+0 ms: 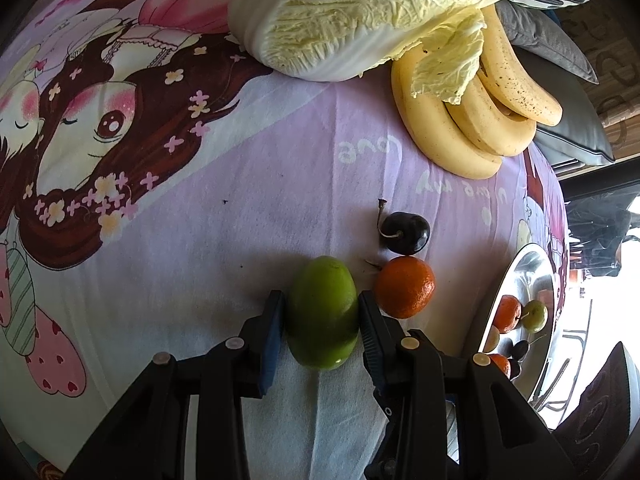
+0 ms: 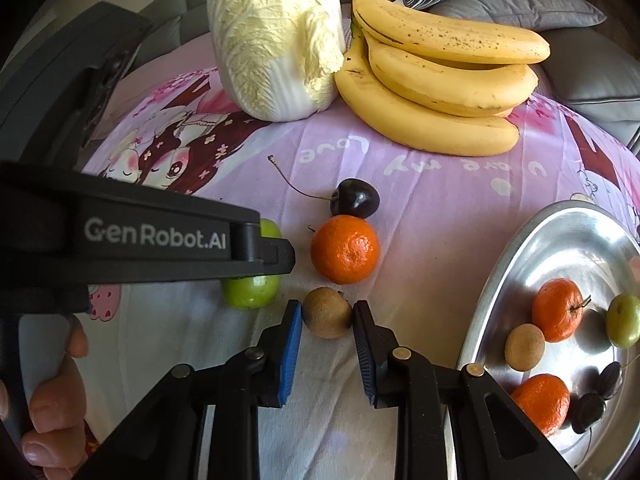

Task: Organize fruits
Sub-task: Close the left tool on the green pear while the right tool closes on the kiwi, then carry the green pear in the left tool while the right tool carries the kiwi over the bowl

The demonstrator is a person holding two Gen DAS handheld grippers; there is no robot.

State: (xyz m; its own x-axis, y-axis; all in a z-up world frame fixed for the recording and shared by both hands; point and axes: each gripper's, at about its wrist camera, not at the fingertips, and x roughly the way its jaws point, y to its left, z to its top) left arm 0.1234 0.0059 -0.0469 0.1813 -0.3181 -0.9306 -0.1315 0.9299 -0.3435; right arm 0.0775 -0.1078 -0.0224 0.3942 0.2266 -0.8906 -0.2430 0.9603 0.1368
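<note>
The green fruit (image 1: 323, 314) is gripped between the left tongs (image 1: 320, 332), the brown fruit (image 2: 327, 313) between the right tongs (image 2: 327, 340), both on the printed sheet (image 1: 200, 240); each is best lifted straight, clear of the tangerine (image 2: 345, 249) just beyond, then carried to the steel tray (image 2: 500, 280) at right

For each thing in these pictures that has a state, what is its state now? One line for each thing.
Left gripper: shut on the green fruit, which lies on the cloth.
Right gripper: shut on the brown fruit, also on the cloth.
Loose orange: on the cloth, touching the cherry.
Metal tray: holds several small fruits.
Bananas: in a bunch beside the cabbage.
</note>
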